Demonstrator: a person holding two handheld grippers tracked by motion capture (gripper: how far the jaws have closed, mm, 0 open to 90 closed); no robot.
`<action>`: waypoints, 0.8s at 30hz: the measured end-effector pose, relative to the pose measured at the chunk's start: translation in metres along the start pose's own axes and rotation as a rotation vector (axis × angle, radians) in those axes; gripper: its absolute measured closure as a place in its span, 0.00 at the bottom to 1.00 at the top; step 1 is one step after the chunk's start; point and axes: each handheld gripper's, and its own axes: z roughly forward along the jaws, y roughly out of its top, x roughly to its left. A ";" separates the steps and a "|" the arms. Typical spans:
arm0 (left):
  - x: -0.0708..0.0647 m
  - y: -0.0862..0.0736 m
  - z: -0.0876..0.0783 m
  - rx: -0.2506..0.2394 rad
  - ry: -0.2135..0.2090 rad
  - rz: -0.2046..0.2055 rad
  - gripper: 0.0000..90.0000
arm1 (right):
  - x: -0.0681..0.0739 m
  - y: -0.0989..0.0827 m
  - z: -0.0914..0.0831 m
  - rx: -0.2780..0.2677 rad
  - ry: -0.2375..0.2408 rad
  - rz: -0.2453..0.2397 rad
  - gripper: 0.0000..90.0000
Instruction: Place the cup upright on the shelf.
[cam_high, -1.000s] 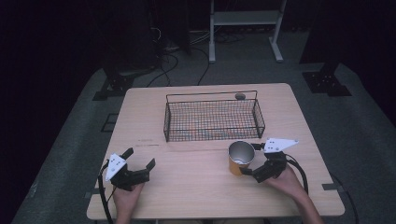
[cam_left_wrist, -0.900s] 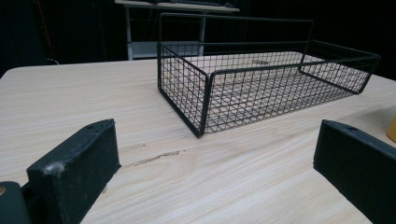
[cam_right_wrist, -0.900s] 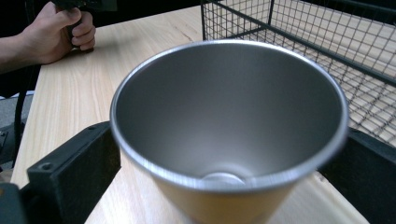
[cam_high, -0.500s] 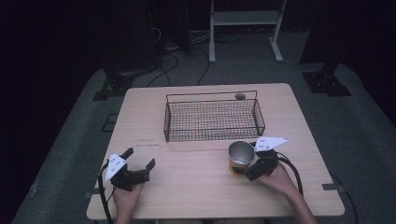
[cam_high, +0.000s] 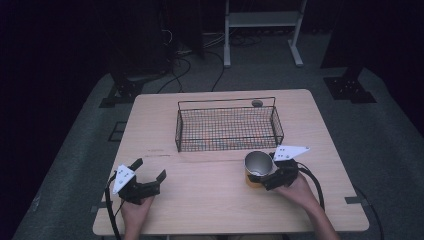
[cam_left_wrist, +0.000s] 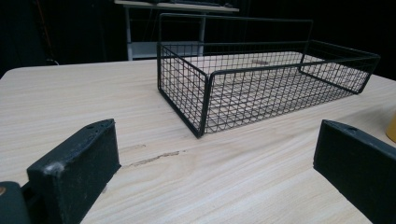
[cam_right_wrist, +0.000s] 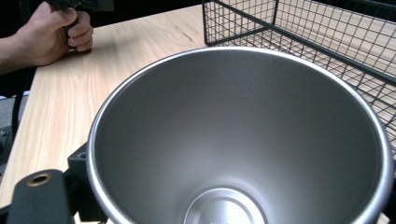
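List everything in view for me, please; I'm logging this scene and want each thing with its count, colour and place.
cup: 1, silver metal inside with a yellow outside, upright at the table's near right, at the right gripper
wire basket: 1, black, middle of the table toward its far edge, nothing in it
table: 1, light wood, under everything
round fitting: 1, grey, in the tabletop behind the basket
shelf frame: 1, white, on the floor beyond the table
left gripper: 1, black with a white plate, near left, fingers wide apart
right gripper: 1, black with a white plate, at the cup; grip unclear
hands: 2, at the near edge
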 end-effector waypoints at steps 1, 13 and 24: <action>0.000 0.000 0.000 0.000 0.000 0.001 0.00 | 0.000 0.000 0.000 -0.001 -0.002 0.001 0.14; 0.000 0.000 0.000 0.000 0.001 0.001 0.00 | 0.001 0.002 -0.003 0.005 -0.021 -0.014 0.14; 0.000 0.000 0.000 0.000 0.001 -0.001 0.00 | -0.001 0.009 -0.012 0.007 -0.012 -0.008 0.14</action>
